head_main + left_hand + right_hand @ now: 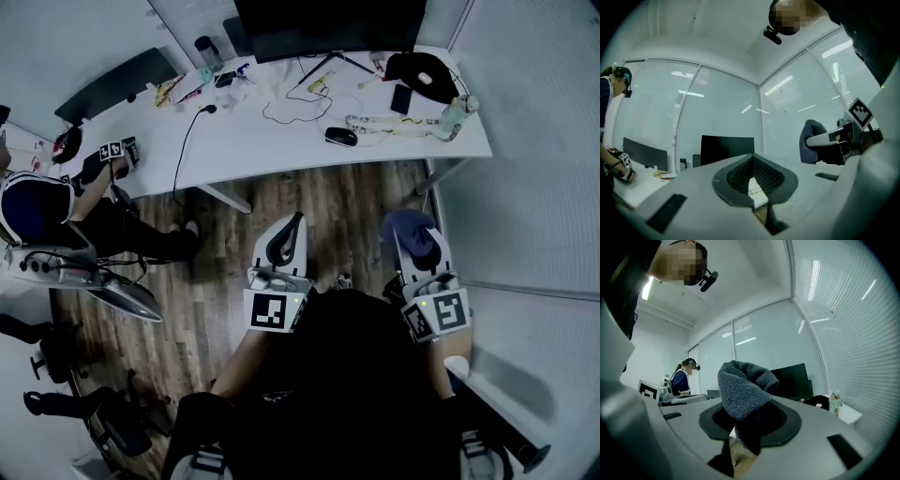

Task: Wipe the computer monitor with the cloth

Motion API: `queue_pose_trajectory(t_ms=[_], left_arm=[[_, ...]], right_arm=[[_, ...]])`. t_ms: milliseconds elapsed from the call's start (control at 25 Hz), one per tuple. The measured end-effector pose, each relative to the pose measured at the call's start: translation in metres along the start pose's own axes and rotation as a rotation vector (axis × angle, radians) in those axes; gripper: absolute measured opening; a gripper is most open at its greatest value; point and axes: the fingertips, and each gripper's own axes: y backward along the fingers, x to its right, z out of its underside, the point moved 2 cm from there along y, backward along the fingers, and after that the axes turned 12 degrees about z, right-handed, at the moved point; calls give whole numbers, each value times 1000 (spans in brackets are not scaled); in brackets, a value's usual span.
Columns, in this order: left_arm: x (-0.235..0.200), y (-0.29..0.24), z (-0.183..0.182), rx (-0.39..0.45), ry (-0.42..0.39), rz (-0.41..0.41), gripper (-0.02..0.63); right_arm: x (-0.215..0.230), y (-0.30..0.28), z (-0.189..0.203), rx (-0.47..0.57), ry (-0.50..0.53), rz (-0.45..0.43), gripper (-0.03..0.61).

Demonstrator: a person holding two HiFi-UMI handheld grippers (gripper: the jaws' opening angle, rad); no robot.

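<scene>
We note grey-blue knitted cloth [743, 385]: bunched, folded over, pinched in right gripper [743, 439] jaws. We note black flat-screen computer monitor [328, 23]: screen dark, upright at white desk [281, 141] far edge.

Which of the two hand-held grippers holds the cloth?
The right hand-held gripper: its jaws clamp the grey cloth, while the left hand-held gripper holds nothing.

**A:** What colours is everyone seeing? The fuzzy knit cloth [743, 390] looks slate grey with a bluish tint to me.

**B:** Same, and it's bluer in the head view. The flat computer monitor [328, 26] is plain black, the long desk [281, 141] is white, and the plank floor [225, 272] is brown wood grain.

**A:** And the marker cube [274, 312] on the left gripper [296, 223]?

**B:** White faces with black square patterns. Its fingers [684, 192] are pale grey, and the pads [736, 180] are dark with a fine mesh texture.
</scene>
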Motion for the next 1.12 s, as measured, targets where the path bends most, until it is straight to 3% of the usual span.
queue_pose_trajectory(t_ms=[280,600,920,1120], left_arm=[[2,-11,3,-27,-1,0,6],[-29,-41,-4,18,8,-20,6],[-117,-99,1,-27,22,3,6],[-174,-159,1,32,28,24,6]], right_arm=[[19,-6,-9,-4,-8,-4,121],[28,-44,2,-71,-36,-5,124],[27,-143,-25,-46,-35,11,124],[35,-212,-42,-28,-15,28,124]])
